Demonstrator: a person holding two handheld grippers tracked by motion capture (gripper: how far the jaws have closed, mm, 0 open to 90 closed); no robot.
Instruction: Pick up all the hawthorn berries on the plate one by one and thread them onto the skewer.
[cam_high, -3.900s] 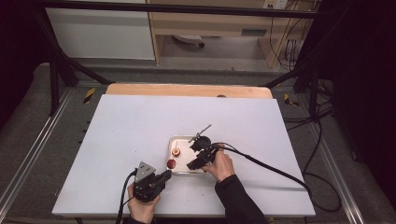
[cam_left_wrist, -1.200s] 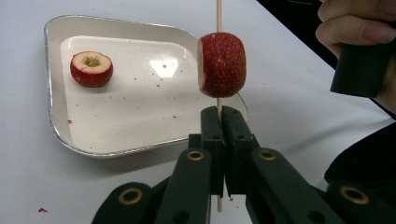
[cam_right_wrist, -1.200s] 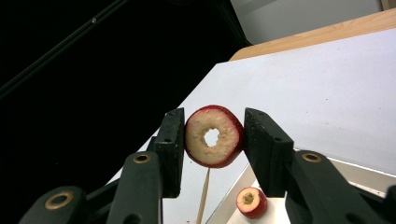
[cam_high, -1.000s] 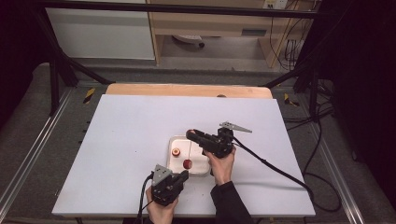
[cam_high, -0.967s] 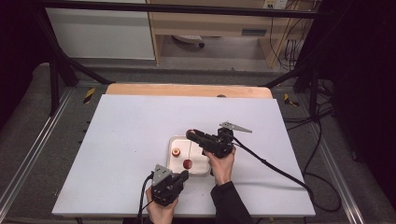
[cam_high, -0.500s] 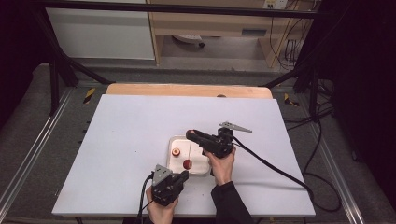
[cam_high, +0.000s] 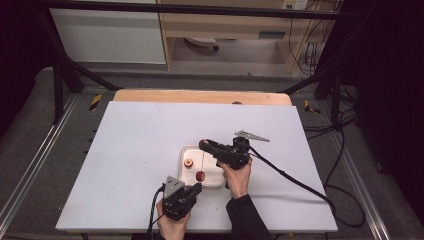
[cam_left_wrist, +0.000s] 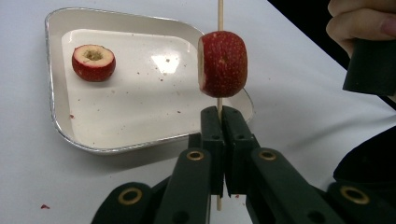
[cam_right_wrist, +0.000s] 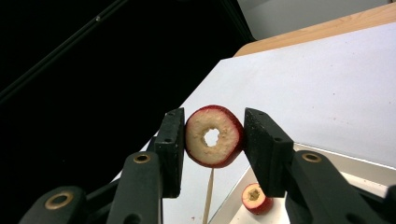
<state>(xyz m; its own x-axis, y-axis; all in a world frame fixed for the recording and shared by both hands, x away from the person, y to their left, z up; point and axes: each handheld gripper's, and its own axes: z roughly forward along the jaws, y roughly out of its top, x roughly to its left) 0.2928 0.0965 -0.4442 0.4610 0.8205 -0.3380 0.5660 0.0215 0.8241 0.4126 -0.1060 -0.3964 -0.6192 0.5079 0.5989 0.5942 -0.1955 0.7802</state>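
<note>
Presently the left gripper (cam_high: 196, 188), held low at the near edge of the table (cam_high: 130, 135), has its jaws pressed together on a thin wooden skewer (cam_left_wrist: 220, 14). The skewer stands upright and passes through a red fruit ring (cam_left_wrist: 222, 64), which sits on the stick just above the jaw tips. In the high view this threaded ring (cam_high: 200, 175) appears over the near part of the tray (cam_high: 216, 181).

The right gripper (cam_high: 204, 145), raised above the tray from the right, pinches a second red ring (cam_right_wrist: 214, 136) between its jaws, cut face and centre hole turned toward its camera. The skewer's top (cam_right_wrist: 208, 196) shows just below this ring; whether the two touch cannot be told.

A third ring (cam_left_wrist: 93, 61) lies flat in the left part of the white tray (cam_left_wrist: 140, 126), hole upward, well apart from the skewer. The same piece (cam_right_wrist: 256, 198) shows in the right gripper view below the held ring.

The tray rests near the table's middle, towards the near edge. Red crumbs dot the tray floor.
</note>
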